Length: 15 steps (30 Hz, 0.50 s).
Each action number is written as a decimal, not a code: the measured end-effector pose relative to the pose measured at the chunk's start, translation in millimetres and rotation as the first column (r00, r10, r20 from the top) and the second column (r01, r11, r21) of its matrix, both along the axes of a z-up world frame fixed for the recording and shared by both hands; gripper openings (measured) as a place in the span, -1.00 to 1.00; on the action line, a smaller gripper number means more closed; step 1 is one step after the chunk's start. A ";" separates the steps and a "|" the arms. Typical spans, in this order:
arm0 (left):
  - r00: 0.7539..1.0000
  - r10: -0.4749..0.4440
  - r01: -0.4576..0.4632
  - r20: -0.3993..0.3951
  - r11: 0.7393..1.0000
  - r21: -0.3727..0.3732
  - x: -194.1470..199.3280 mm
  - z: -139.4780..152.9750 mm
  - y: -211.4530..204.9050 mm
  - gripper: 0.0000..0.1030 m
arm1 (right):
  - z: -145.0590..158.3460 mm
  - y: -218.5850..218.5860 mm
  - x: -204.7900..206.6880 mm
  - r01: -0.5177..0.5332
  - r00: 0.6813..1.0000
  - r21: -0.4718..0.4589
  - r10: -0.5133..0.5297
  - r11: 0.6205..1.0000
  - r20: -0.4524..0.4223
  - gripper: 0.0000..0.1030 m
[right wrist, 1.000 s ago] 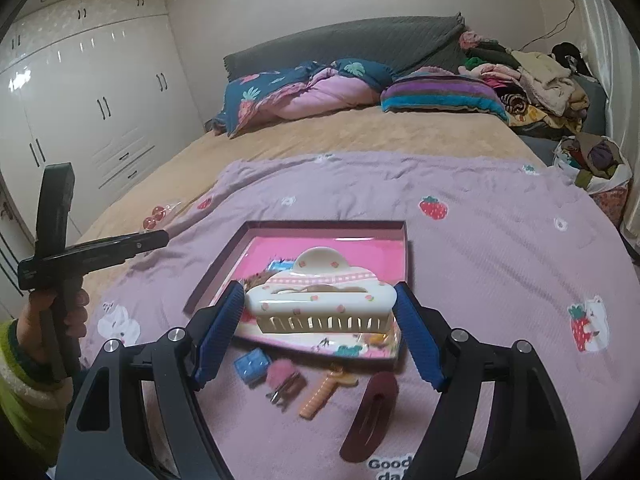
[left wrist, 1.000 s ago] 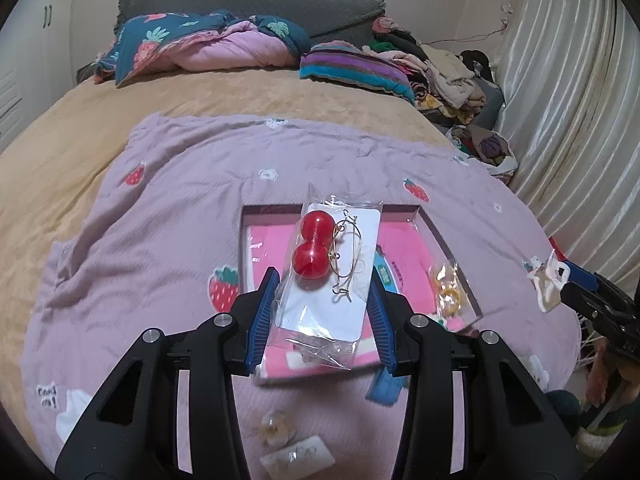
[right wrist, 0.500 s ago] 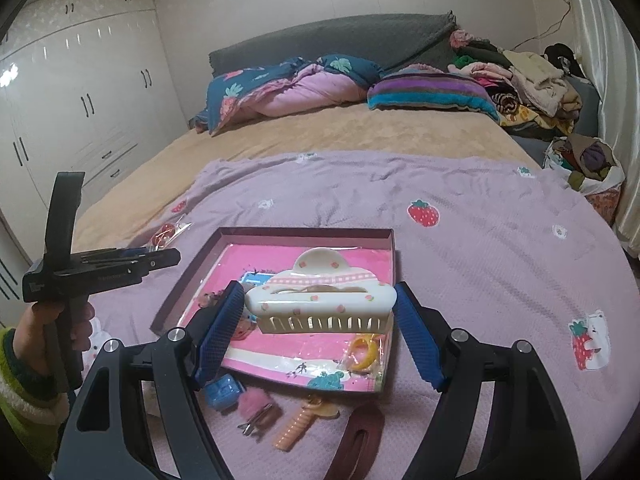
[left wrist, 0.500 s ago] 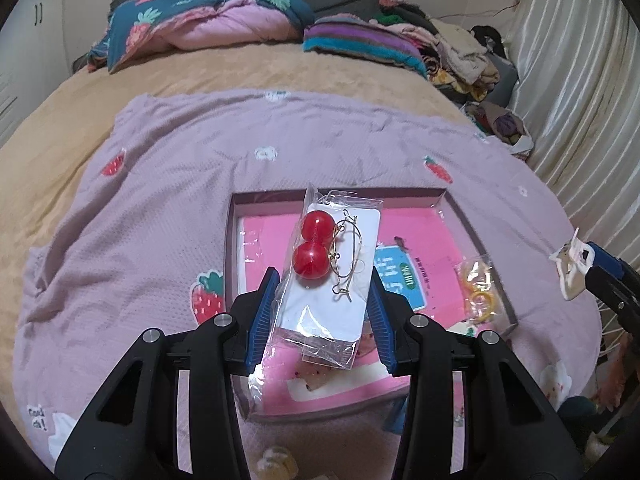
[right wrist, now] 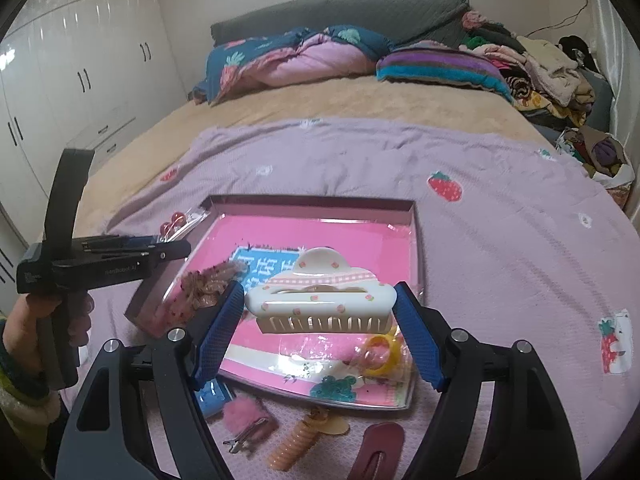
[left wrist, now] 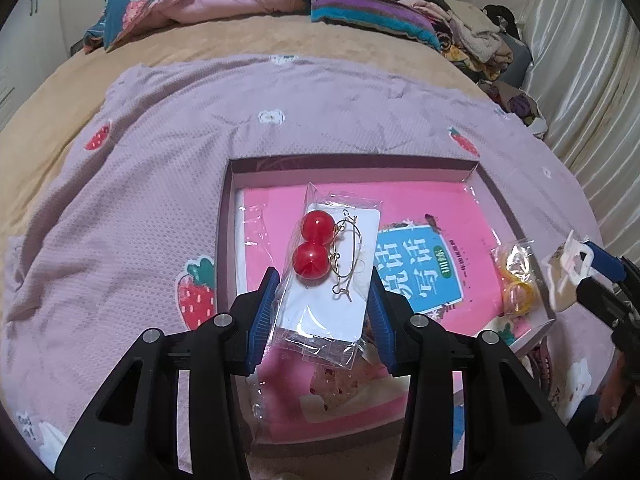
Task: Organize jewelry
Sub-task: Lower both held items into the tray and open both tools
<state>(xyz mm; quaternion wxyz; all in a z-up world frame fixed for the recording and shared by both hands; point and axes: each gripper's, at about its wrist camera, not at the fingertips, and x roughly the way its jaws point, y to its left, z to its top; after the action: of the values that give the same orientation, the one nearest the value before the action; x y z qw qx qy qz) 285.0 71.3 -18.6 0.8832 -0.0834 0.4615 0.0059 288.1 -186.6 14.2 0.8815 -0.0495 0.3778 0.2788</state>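
From the left wrist camera, the left gripper (left wrist: 322, 300) has its blue jaws pinching a clear packet of earrings (left wrist: 329, 276), a white card bearing two red balls on gold hooks. The packet hangs above the near left part of a shallow box (left wrist: 352, 159) lying on a lilac blanket (left wrist: 160, 152) printed with strawberries. The box floor is a pink sheet with a blue label (left wrist: 416, 268) in white Chinese characters, seen upside down and not legible. A bag of yellow rings (left wrist: 518, 280) lies at the box's right edge. The right gripper shows at the far right, holding something cream.

From the right wrist camera, the right gripper (right wrist: 318, 314) has its jaws pressed against the ends of a cream hair claw (right wrist: 320, 300) dotted with pink, held above the box's near half. The left gripper's side bears small white lettering too blurred to read. In front of the box lie a pink fluffy clip (right wrist: 248, 424), an orange spiral clip (right wrist: 304, 438) and a maroon clip (right wrist: 378, 454).
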 end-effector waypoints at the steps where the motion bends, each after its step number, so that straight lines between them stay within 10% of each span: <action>1: 1.000 -0.001 0.001 -0.003 1.000 -0.001 0.7 -1.9 0.1 -0.32 | -4.0 2.5 0.9 -0.001 1.000 -0.009 0.001 1.000 -0.004 0.45; 15: 0.999 0.009 -0.009 -0.037 1.000 -0.009 8.7 -18.3 4.2 -0.31 | -47.2 18.5 3.7 -0.025 0.997 -0.059 0.020 0.998 -0.075 0.45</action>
<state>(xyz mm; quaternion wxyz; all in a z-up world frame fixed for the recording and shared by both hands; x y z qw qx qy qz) 293.7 75.6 -36.9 0.8741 -0.0896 0.4773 0.0092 291.8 -168.2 -33.0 0.8618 -0.0697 0.4179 0.2789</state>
